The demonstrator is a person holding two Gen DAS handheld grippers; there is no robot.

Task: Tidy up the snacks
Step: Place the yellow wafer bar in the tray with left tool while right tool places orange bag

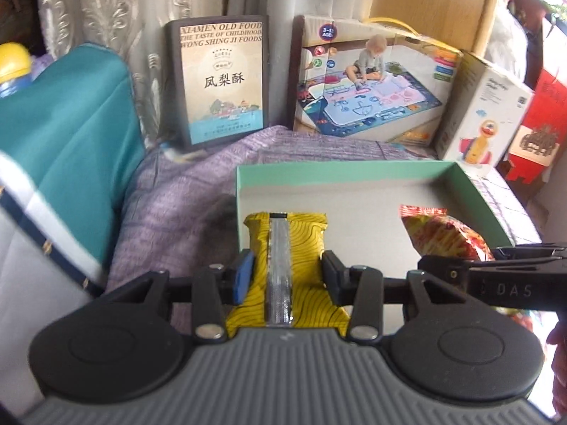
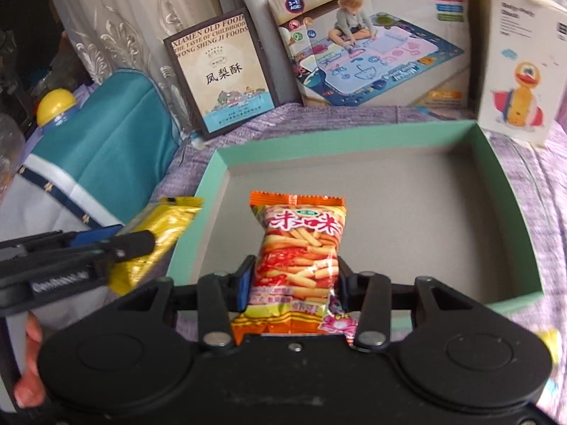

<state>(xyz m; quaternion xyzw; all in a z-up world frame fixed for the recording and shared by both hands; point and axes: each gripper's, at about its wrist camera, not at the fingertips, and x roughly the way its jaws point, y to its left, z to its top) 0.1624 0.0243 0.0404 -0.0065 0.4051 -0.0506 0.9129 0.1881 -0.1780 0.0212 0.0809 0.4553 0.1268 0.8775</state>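
My left gripper [image 1: 287, 265] is shut on a yellow snack packet [image 1: 283, 241] with a silver seam, held over the near left edge of a shallow green box [image 1: 340, 171]. My right gripper [image 2: 293, 272] is shut on an orange snack bag [image 2: 299, 248] printed with stick crackers, held over the near part of the same green box [image 2: 354, 141]. The orange bag [image 1: 443, 233] and right gripper also show at the right of the left wrist view. The yellow packet [image 2: 159, 233] in the left gripper shows at the left of the right wrist view. The box's grey floor is bare.
The box lies on a purple cloth [image 1: 177, 212]. Behind it stand a pineapple-cake box [image 1: 223, 81], a play-mat toy box [image 1: 372, 81] and a white duck toy box [image 1: 485, 113]. A teal cushion [image 1: 71, 134] and a yellow-capped bottle [image 2: 56, 106] are at the left.
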